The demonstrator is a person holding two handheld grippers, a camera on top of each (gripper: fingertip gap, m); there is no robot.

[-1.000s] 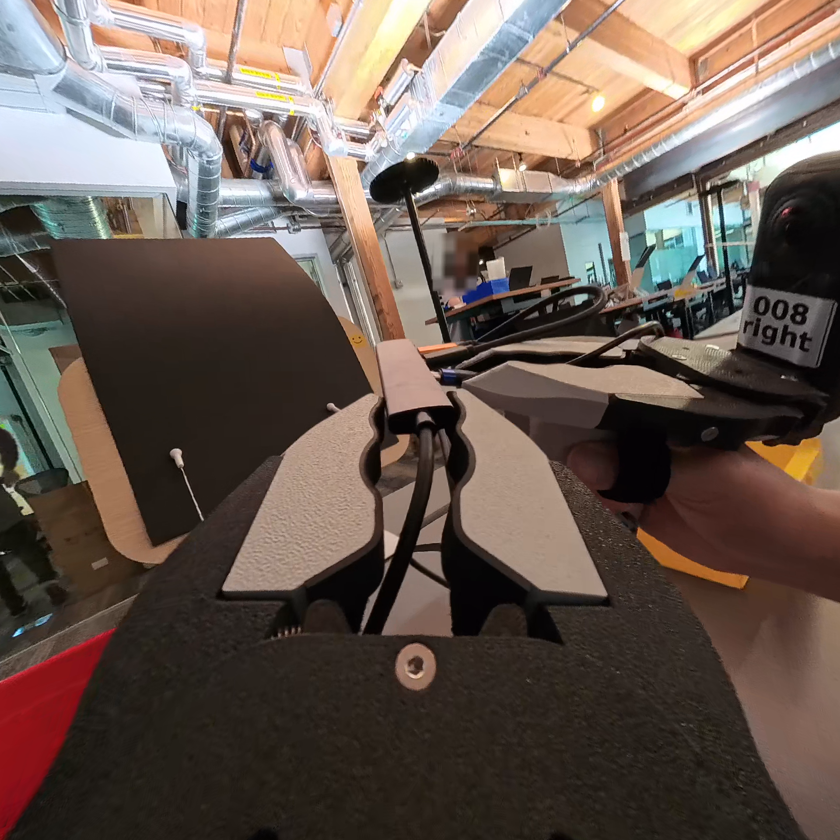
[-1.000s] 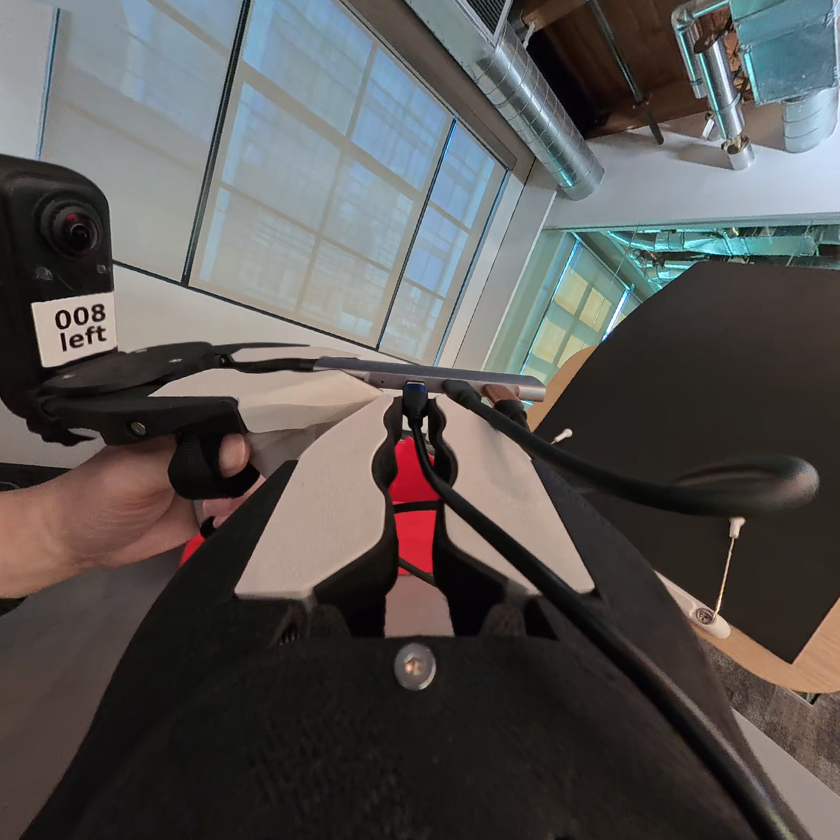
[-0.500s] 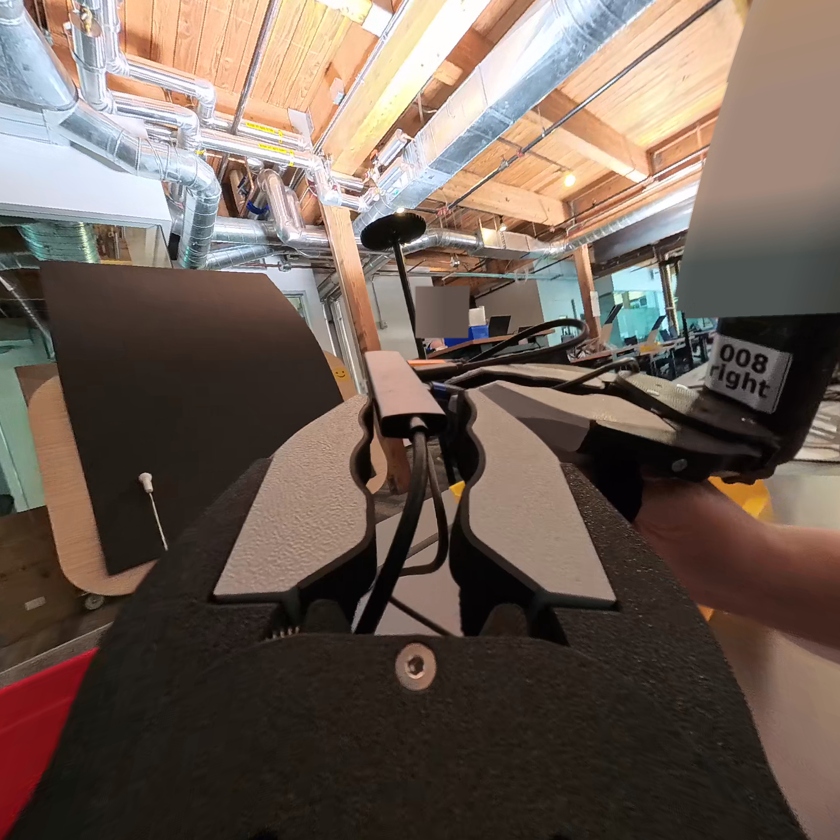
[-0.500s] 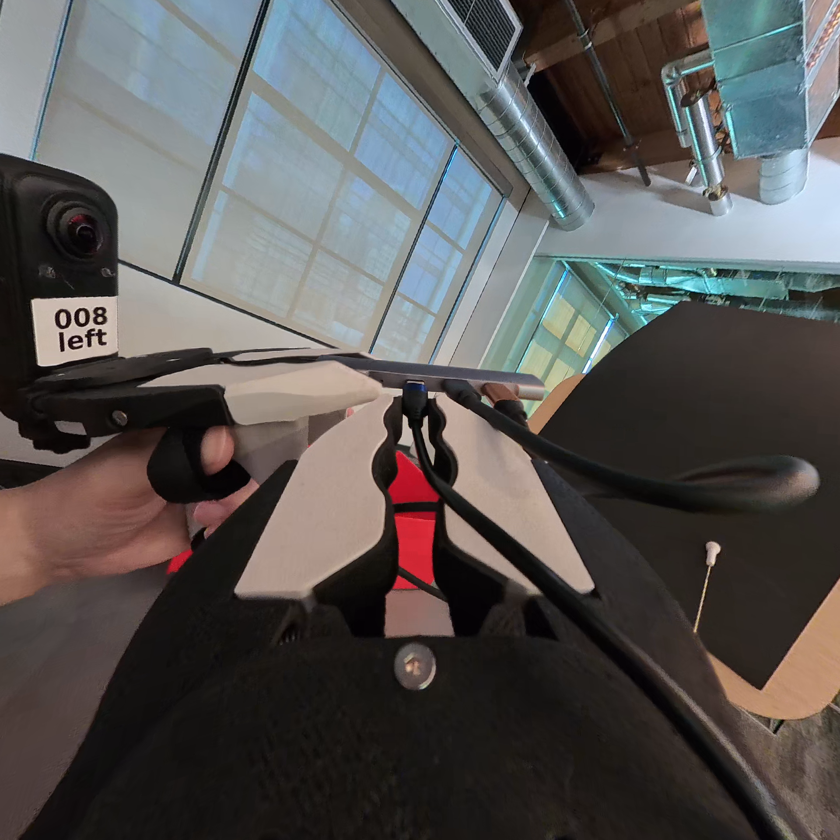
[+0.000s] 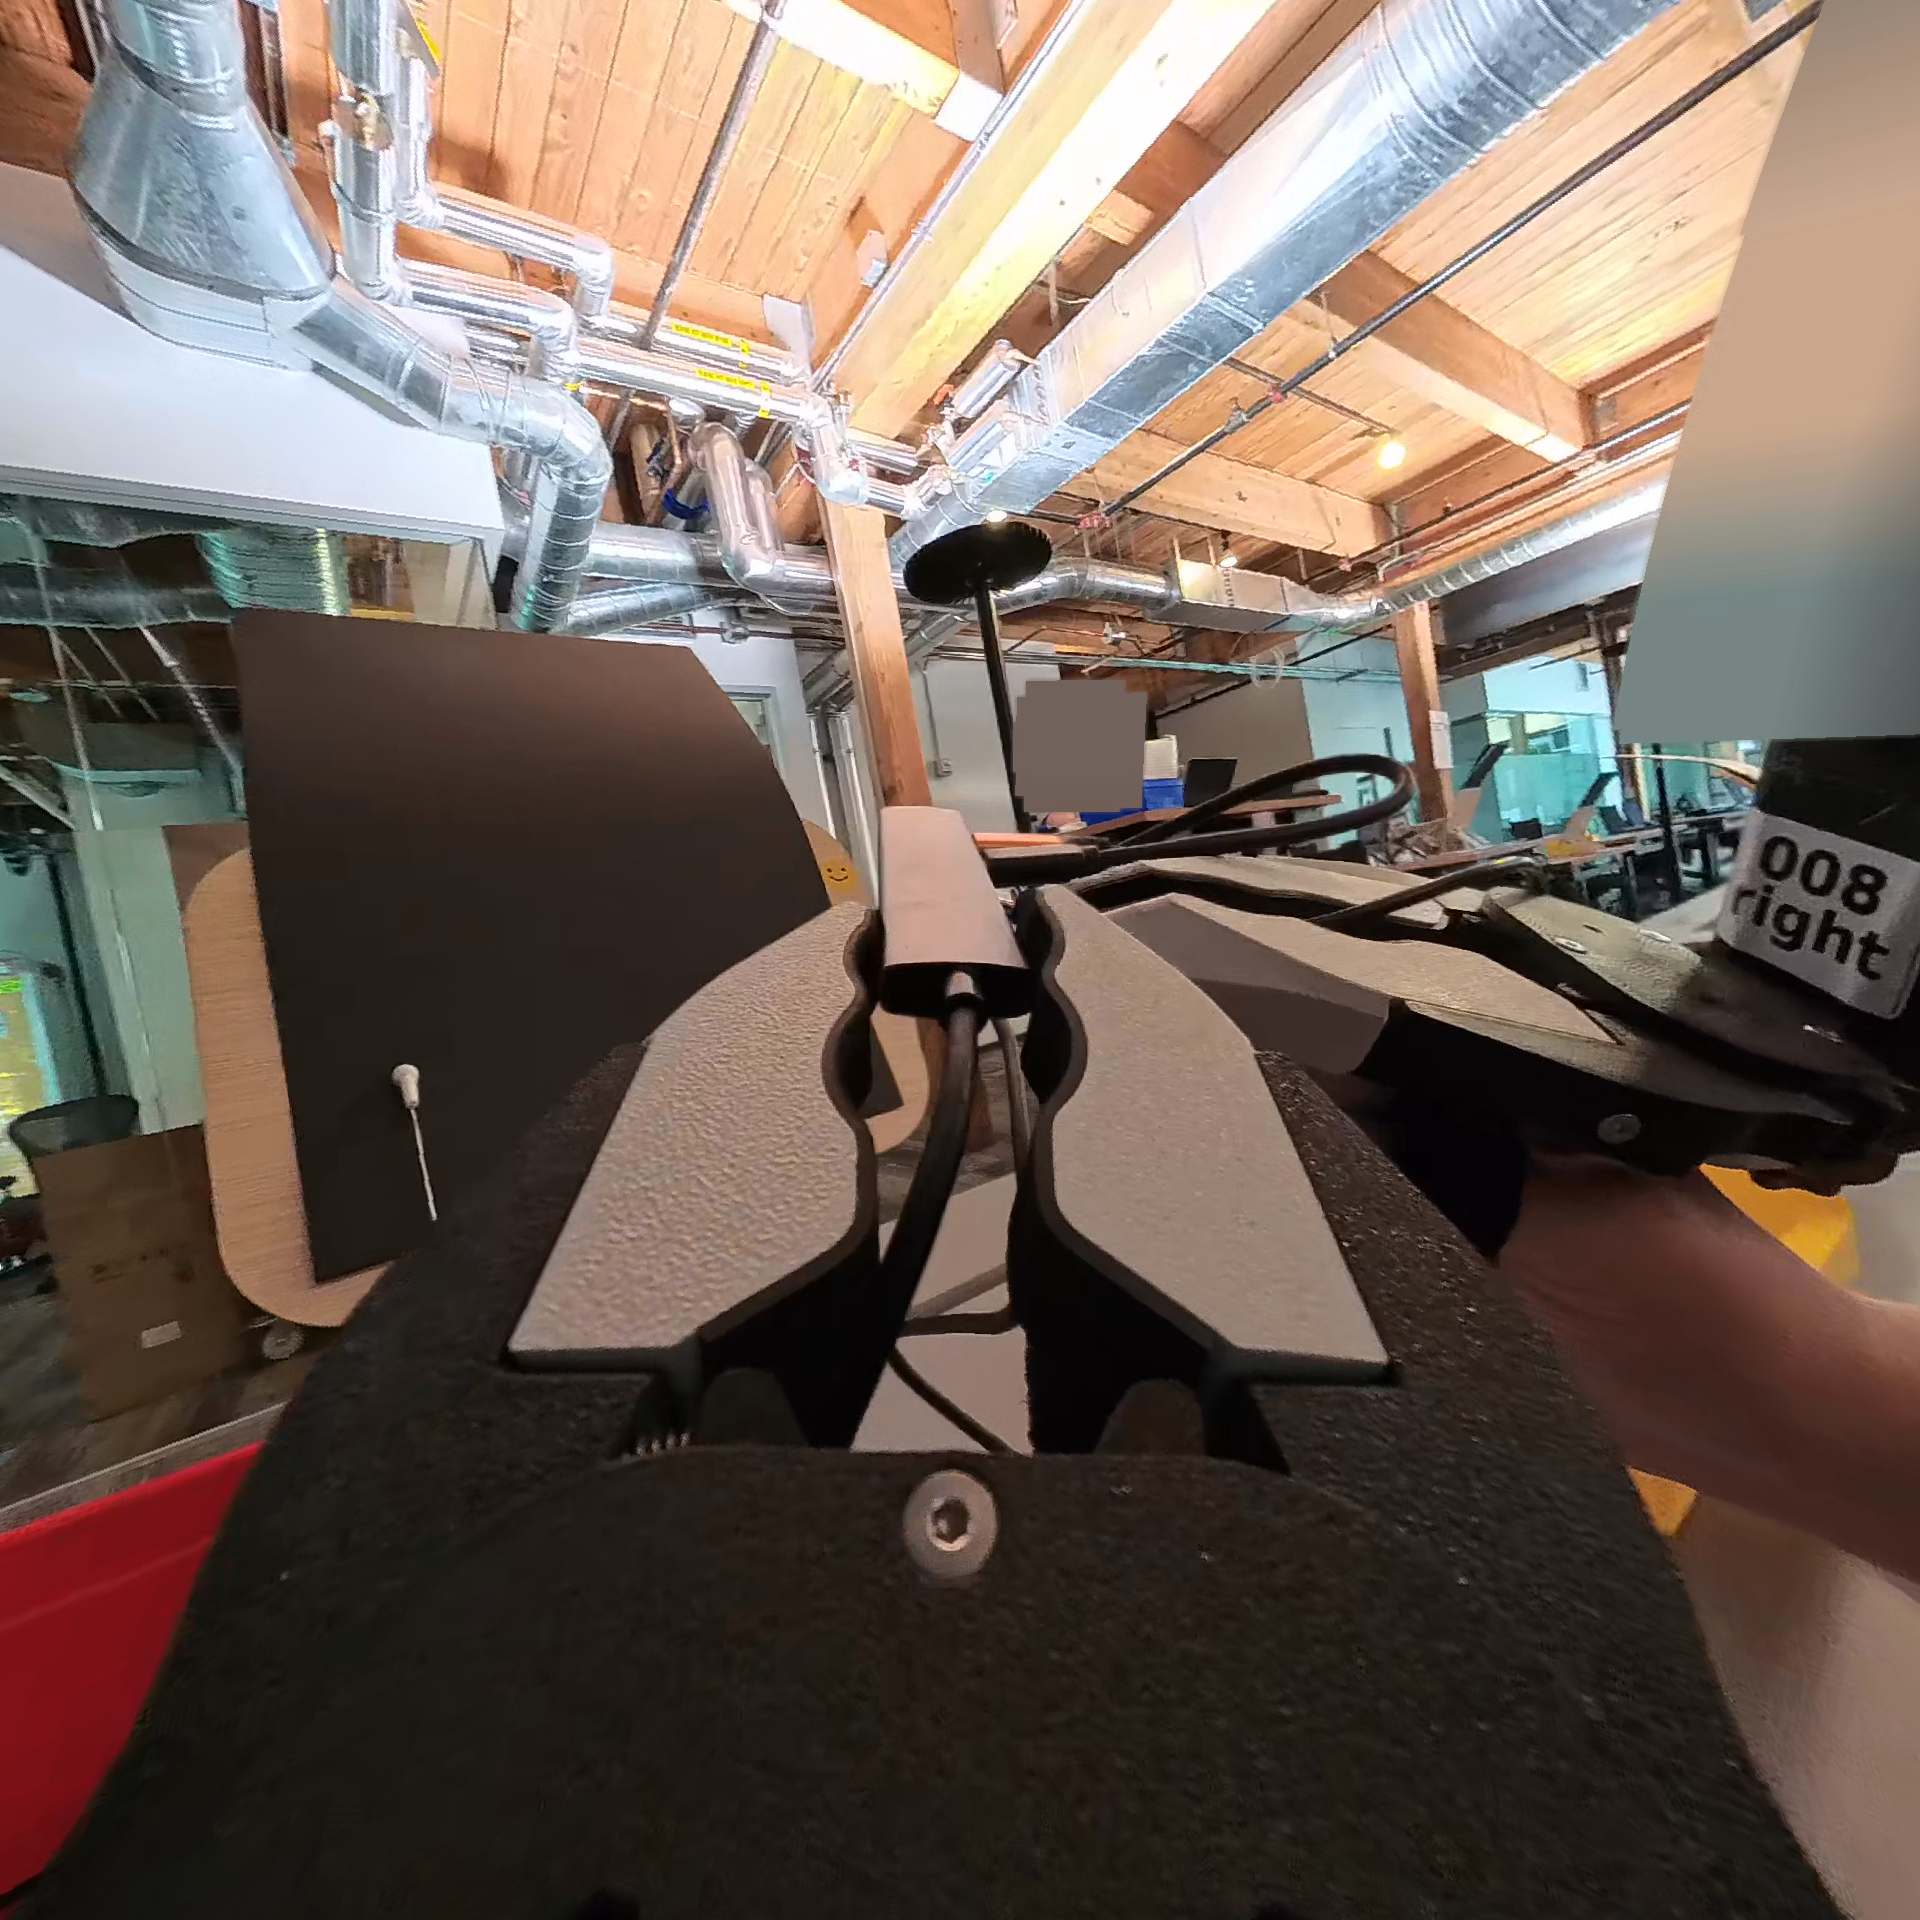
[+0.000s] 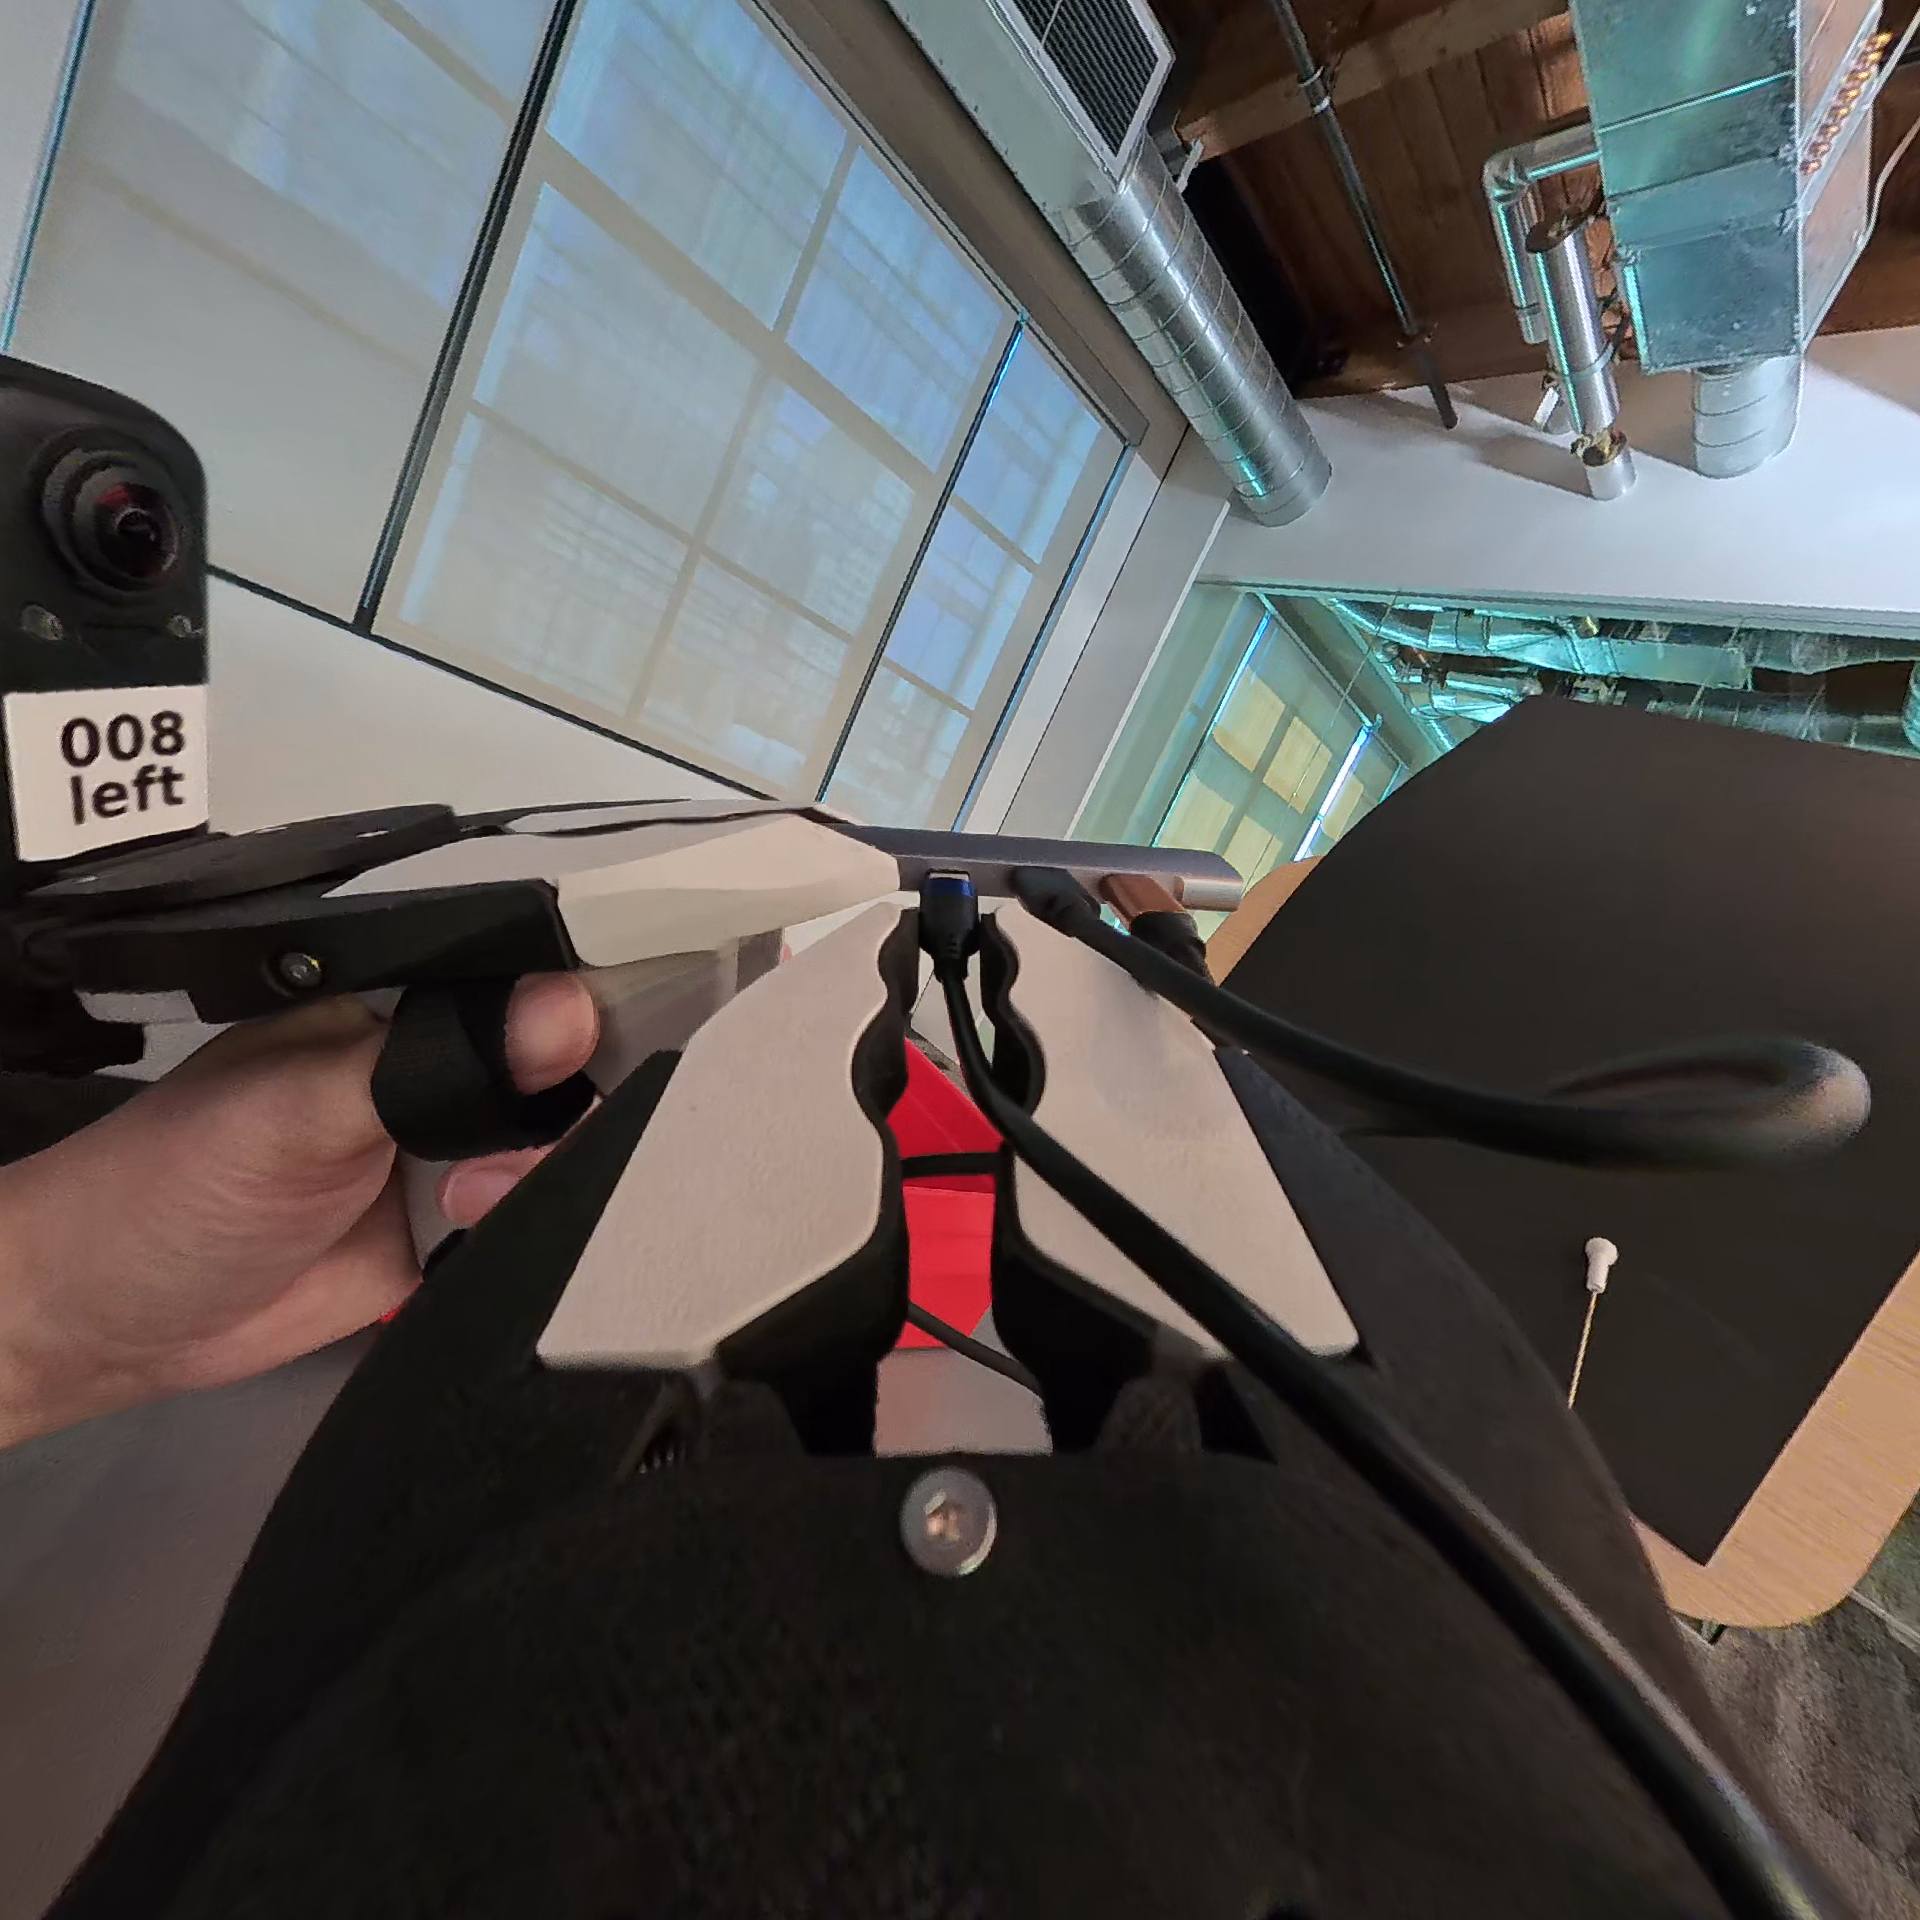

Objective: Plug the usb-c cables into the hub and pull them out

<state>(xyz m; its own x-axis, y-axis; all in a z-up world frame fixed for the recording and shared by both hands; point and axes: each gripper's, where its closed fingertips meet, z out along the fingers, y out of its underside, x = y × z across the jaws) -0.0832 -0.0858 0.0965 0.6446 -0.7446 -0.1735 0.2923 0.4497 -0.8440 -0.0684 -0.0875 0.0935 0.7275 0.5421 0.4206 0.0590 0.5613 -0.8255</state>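
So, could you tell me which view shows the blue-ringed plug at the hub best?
The right wrist view: the blue-ringed plug sits pinched between the right gripper fingers, meeting the side of the hub. The left wrist view shows the hub end-on, and that plug is hidden.

The hub (image 6: 1081, 869) looks like smooth brushed grey metal, and the cable (image 6: 1351, 1070) plugged into it has a matt black rubbery jacket. The fingers (image 5: 727, 1132) are pale grey plastic with a fine pebbled grain, set in a rough, grainy black body (image 5: 935, 1683). Overhead run bare wood beams (image 5: 1382, 353) and shiny metal ducts (image 5: 1278, 281).
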